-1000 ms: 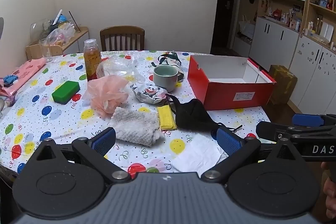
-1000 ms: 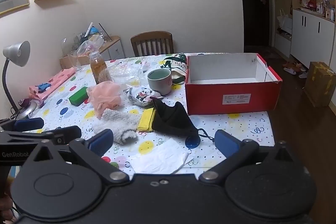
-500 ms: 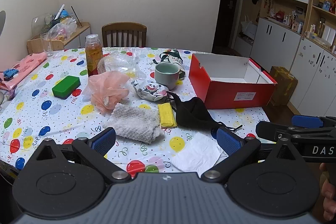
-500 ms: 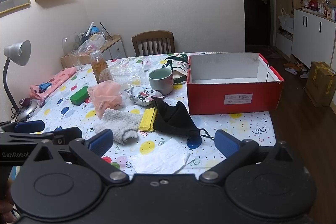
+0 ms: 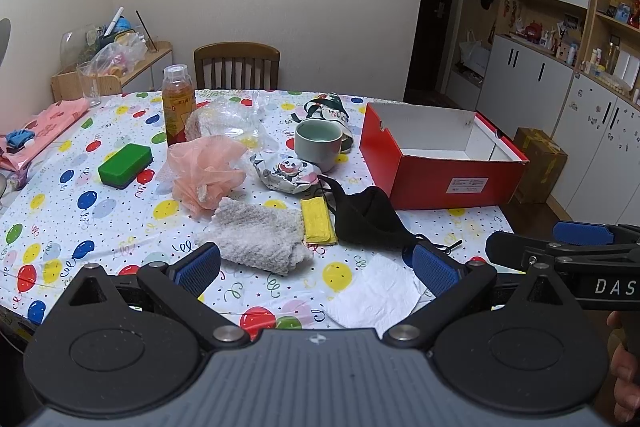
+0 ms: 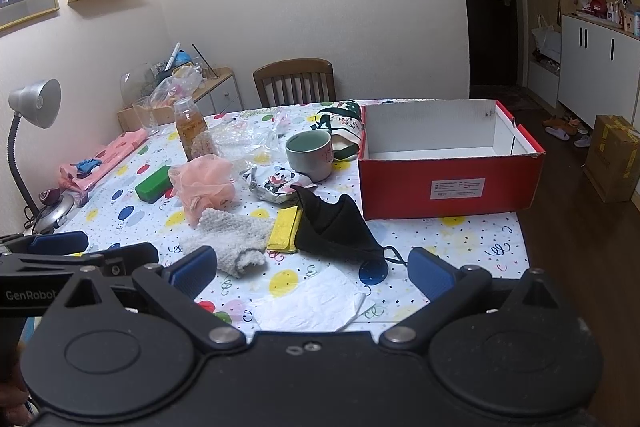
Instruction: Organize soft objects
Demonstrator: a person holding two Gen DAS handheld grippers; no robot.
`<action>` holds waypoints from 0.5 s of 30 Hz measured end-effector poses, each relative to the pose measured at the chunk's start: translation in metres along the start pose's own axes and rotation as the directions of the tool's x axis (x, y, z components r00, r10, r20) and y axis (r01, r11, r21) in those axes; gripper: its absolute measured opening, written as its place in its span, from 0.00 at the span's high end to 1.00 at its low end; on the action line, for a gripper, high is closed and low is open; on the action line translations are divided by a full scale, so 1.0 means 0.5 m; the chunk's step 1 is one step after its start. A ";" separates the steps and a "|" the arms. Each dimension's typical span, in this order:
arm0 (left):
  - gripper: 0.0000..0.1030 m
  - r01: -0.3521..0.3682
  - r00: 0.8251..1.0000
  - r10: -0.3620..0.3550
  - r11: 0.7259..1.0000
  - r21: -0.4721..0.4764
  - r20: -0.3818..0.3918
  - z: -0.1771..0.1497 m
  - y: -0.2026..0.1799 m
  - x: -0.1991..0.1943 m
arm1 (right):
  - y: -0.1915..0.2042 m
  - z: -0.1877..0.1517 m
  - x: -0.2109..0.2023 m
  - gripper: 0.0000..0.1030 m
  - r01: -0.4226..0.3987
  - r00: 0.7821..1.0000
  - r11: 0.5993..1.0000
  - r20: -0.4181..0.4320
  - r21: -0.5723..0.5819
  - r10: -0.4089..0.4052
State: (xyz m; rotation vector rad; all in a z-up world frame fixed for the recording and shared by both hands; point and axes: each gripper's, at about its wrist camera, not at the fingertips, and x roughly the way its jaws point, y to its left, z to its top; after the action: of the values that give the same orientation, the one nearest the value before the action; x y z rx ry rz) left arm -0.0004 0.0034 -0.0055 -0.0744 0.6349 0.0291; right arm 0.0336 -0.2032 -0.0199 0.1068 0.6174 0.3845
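Note:
On the balloon-print table lie a grey fluffy cloth (image 5: 256,237) (image 6: 232,235), a pink mesh puff (image 5: 204,171) (image 6: 204,183), a black face mask (image 5: 366,219) (image 6: 334,227), a yellow cloth (image 5: 318,221) (image 6: 285,229), a panda-print pouch (image 5: 286,173) (image 6: 276,183) and a white tissue (image 5: 374,297) (image 6: 308,303). An open red box (image 5: 440,175) (image 6: 448,183) stands at the right, empty. My left gripper (image 5: 316,267) and right gripper (image 6: 312,273) are both open and empty, above the table's near edge.
A green sponge (image 5: 125,165), an orange bottle (image 5: 178,105), a crumpled clear bag (image 5: 228,119), a grey-green mug (image 5: 319,143) and a printed bag (image 5: 326,109) also sit on the table. A chair (image 5: 236,65) stands behind. A desk lamp (image 6: 34,131) is at the left.
Both grippers have risen a little and pitched slightly upward, staying open; the table items have not moved.

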 end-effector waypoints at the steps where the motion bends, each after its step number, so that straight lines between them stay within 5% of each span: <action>1: 0.00 0.000 1.000 0.000 1.000 0.000 0.001 0.000 0.000 0.000 | 0.001 0.000 0.001 0.01 0.000 1.000 1.000 0.000 0.001 0.000; 15: 0.00 0.001 1.000 -0.001 1.000 -0.002 -0.001 0.001 0.000 0.002 | -0.001 0.004 0.002 0.01 -0.001 1.000 1.000 -0.001 0.002 0.001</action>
State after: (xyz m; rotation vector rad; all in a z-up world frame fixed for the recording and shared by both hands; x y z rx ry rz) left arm 0.0006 0.0035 -0.0059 -0.0766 0.6354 0.0287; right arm 0.0354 -0.2032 -0.0190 0.1091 0.6183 0.3853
